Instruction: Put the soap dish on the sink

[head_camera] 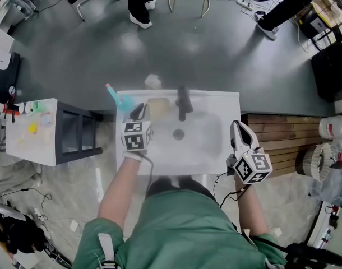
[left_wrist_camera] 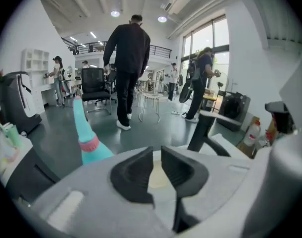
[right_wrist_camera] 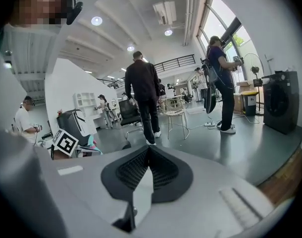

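The beige soap dish (head_camera: 158, 107) lies on the back left ledge of the white sink (head_camera: 221, 101), just left of the black faucet (head_camera: 183, 103). My left gripper (head_camera: 139, 111) points at the dish from the left, close beside it. In the left gripper view its jaws (left_wrist_camera: 156, 151) stand a narrow gap apart, and the beige dish (left_wrist_camera: 158, 176) shows through that gap just beyond them. My right gripper (head_camera: 239, 129) rests over the sink's right rim, away from the dish. Its jaws (right_wrist_camera: 149, 150) meet at the tips with nothing between them.
A teal bottle (head_camera: 118, 98) with a pink band stands at the sink's back left corner, also in the left gripper view (left_wrist_camera: 84, 128). A white cabinet (head_camera: 31, 132) is to the left and wooden slats (head_camera: 283, 133) to the right. People stand on the grey floor (head_camera: 160, 43) beyond.
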Tool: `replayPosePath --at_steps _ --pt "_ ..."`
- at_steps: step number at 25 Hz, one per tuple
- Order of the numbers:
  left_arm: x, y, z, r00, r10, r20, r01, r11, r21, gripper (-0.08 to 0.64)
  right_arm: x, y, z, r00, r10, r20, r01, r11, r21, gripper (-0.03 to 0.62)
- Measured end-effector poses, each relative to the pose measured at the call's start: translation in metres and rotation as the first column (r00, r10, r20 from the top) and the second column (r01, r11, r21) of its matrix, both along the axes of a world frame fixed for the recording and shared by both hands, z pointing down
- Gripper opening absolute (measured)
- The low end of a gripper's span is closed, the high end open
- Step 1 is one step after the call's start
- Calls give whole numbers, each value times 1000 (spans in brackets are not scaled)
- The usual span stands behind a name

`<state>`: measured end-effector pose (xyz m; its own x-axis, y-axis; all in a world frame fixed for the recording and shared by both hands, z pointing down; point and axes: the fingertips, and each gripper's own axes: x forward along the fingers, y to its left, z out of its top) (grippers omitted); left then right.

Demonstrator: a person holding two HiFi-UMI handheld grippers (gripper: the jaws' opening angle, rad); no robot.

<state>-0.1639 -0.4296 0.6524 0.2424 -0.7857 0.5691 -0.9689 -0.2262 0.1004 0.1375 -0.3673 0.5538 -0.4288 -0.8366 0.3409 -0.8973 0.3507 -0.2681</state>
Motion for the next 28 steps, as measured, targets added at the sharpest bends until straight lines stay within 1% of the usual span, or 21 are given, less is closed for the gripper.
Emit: replayPosePath --at_steps 3,6,10,14,17,20,22,25,28 --pt "3 8 -35 1000 16 -24 -14 997 80 51 -9 4 -12 1000 -15 7 15 999 30 -3" --pt "5 20 -68 999 23 -40 -17 989 144 51 -18 9 -26 999 -31 11 30 998 63 -3" --pt "-2 36 -111 997 11 -72 5 977 212 51 -22 10 -46 1000 -27 -5 27 994 104 -3" --pt "-17 51 -148 997 -7 -75 28 959 282 51 -27 12 -65 1000 -12 -18 15 989 144 -3" --pt "-24 58 -180 997 -16 -80 43 938 343 51 -30 12 -87 1000 -12 -10 13 980 196 -2" --pt "-23 73 -209 997 -12 -79 42 920 391 49 -33 20 -112 1000 -11 -6 12 969 246 -3" --pt "-19 80 -227 999 -5 -52 27 902 432 49 -34 22 -131 1000 -12 -6 14 958 288 -2" --pt "-16 90 -252 1000 -2 -6 5 871 491 48 -38 24 -160 1000 -17 -6 18 933 359 -2" --pt "-15 100 -268 1000 2 -6 2 850 527 46 -41 26 -179 1000 -22 -15 26 915 404 -3"
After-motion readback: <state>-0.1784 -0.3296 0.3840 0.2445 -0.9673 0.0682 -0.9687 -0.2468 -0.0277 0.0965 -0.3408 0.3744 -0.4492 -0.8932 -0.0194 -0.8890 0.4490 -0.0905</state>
